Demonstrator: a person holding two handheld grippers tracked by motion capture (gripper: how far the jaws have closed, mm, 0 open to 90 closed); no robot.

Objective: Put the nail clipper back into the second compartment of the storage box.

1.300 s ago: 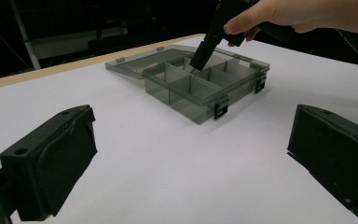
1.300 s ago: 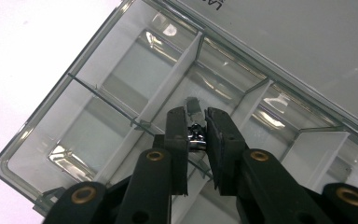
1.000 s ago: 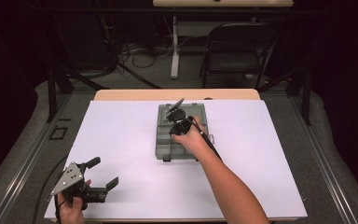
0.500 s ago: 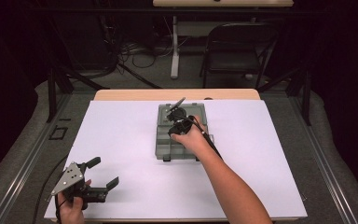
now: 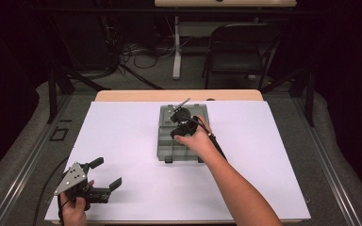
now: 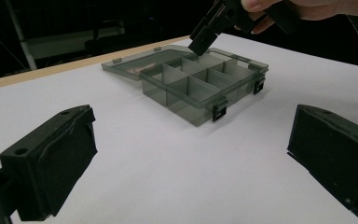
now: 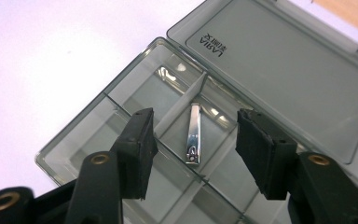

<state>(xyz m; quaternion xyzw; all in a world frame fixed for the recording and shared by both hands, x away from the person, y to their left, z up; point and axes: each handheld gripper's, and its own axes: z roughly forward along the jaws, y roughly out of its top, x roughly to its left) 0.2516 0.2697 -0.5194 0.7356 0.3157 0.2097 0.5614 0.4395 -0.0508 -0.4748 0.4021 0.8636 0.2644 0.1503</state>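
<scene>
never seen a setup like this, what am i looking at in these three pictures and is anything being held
No robot here: a person holds a hand-operated two-jaw gripper in each hand. One picture is from a fixed camera above the table; the other two come from cameras riding on each gripper, looking out between its black jaws.

On the white table lies a smoky grey plastic organizer box with its lid folded open flat and dividers inside. The right gripper hovers over the box, jaws open, holding nothing. Seen between its jaws, a small metal nail clipper lies in one compartment.

The left gripper sits near the table's front left corner, jaws open and empty, pointed toward the box.
</scene>
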